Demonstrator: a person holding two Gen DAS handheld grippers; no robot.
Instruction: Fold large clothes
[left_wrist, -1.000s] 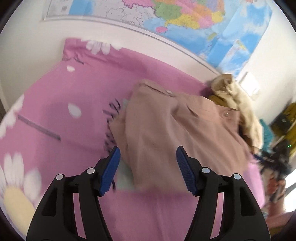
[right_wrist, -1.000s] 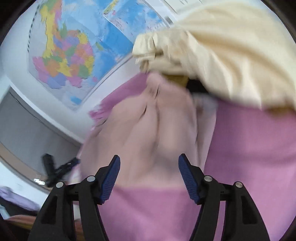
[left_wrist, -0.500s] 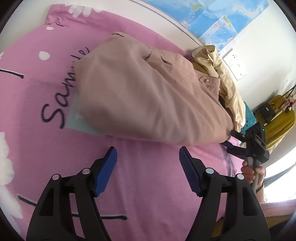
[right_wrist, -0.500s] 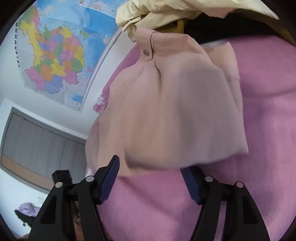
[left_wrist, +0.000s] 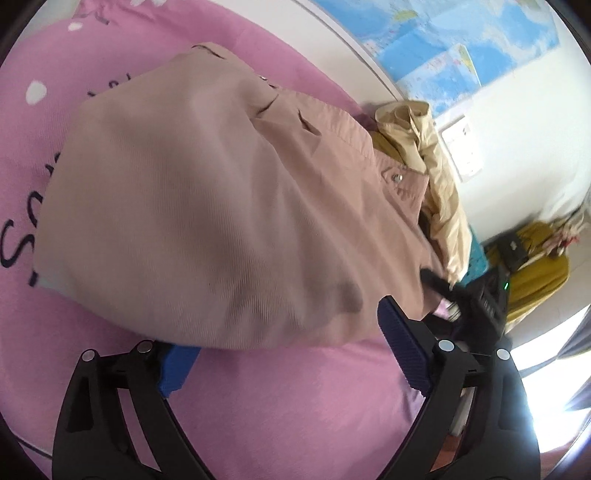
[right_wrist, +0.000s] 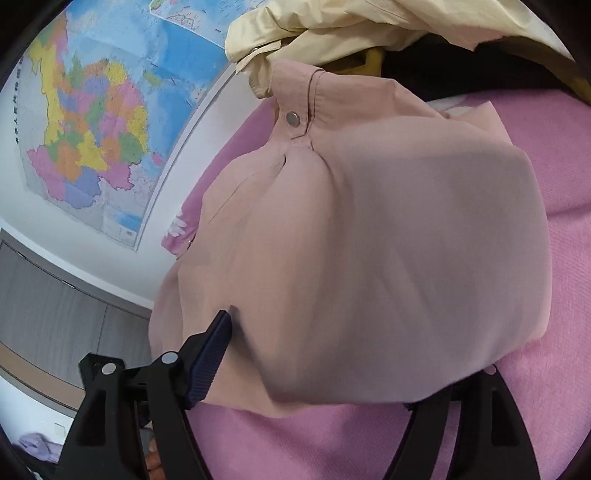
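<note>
With the dusty-pink snap-button garment (left_wrist: 207, 206) lying folded on the pink bedspread (left_wrist: 295, 398), both the left gripper (left_wrist: 284, 354) and right gripper (right_wrist: 325, 369), fingers just spread wide and holding nothing, straddle its near edge, probably to pinch it for another fold.

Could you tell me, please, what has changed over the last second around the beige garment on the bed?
Both tools, left and right, closed in on the beige garment, their jaws just opening wider; each now straddles its near edge, gripping nothing. The garment stayed folded on the pink bedspread, the cream garment behind it.
</note>
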